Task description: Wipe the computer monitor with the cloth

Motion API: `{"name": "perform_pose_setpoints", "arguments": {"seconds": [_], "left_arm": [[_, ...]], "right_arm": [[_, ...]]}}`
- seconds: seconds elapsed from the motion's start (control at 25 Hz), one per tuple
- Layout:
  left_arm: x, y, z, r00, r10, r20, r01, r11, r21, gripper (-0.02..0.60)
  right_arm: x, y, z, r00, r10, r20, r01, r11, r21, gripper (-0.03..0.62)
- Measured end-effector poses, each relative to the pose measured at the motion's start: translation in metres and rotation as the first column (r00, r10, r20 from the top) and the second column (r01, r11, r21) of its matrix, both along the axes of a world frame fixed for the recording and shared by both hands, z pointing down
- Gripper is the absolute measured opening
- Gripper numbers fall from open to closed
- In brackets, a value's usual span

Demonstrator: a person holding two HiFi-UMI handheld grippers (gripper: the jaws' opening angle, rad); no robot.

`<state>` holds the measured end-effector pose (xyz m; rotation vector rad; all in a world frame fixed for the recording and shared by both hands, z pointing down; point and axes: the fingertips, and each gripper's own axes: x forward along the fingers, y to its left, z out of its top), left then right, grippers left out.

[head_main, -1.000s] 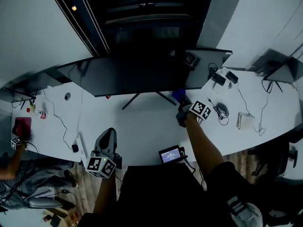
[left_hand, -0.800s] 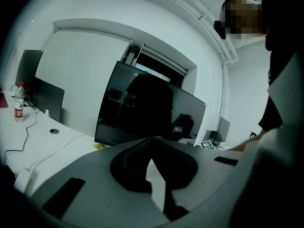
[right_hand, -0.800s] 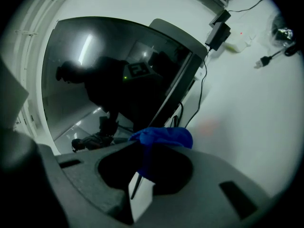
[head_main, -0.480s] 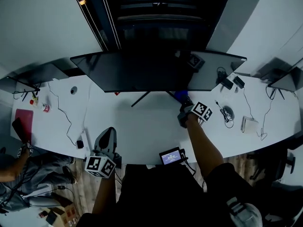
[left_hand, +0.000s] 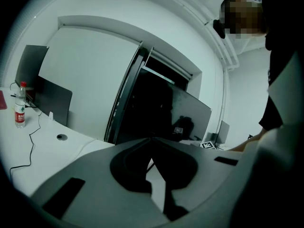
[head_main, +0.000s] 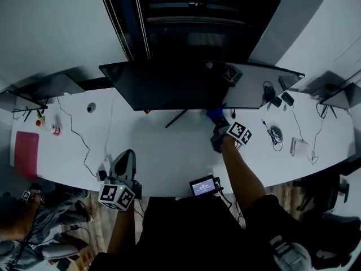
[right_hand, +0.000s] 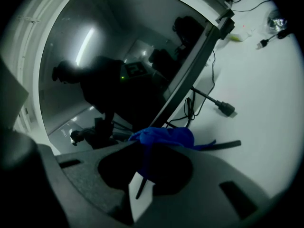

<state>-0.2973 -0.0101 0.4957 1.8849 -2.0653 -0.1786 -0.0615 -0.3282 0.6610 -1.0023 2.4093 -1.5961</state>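
A wide dark computer monitor (head_main: 169, 86) stands on its stand at the back of the white desk (head_main: 163, 151). My right gripper (head_main: 217, 122) is shut on a blue cloth (head_main: 214, 114) just below the screen's lower edge, right of the stand. In the right gripper view the blue cloth (right_hand: 164, 137) bunches at the tips in front of the glossy monitor (right_hand: 118, 65), which reflects the room. My left gripper (head_main: 125, 161) hovers over the desk's near edge, left of centre, jaws closed and holding nothing; the left gripper view faces the monitor (left_hand: 190, 113) from a distance.
A small lit screen device (head_main: 203, 186) sits at the desk's near edge. Cables, adapters and a white box (head_main: 297, 146) lie at the right; a red pad (head_main: 26, 153), a bottle (head_main: 54, 130) and a cable at the left. Laptops (head_main: 338, 97) flank both ends. A person (head_main: 22, 219) sits lower left.
The head view has swung left, so the monitor and desk items shifted right in frame. The right gripper stays by the screen's lower edge with the cloth; the left barely moves. The person at left withdrew.
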Motion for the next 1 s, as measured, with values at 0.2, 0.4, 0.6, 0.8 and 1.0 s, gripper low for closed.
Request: {"name": "perform_pose_setpoints", "arguments": {"seconds": [0.2,0.4,0.6,0.8,1.0], "left_arm": [[-0.02,0.003,0.003,1.0,0.024,-0.006,-0.024,1.0,-0.002,-0.006],[-0.035,0.006,0.006,0.999,0.039,-0.013,-0.039,0.999,0.0,-0.006],[-0.05,0.008,0.008,0.999,0.05,-0.018,-0.05,0.999,0.004,-0.006],[-0.063,0.011,0.012,0.998,0.055,-0.028,-0.054,0.998,0.016,-0.006],[-0.073,0.014,0.015,0.997,0.066,-0.033,-0.065,0.998,0.02,-0.006]], "right_arm": [[-0.016,0.008,0.0,1.0,0.009,-0.011,-0.009,1.0,0.0,0.063],[-0.032,0.017,0.0,1.0,0.01,-0.014,-0.01,1.0,0.008,0.063],[-0.05,0.025,-0.001,1.0,0.004,-0.016,-0.004,1.0,0.009,0.063],[-0.07,0.035,0.0,1.0,-0.012,-0.025,0.012,1.0,0.008,0.063],[-0.092,0.045,0.0,0.999,-0.034,-0.024,0.035,0.999,0.014,0.063]]}}
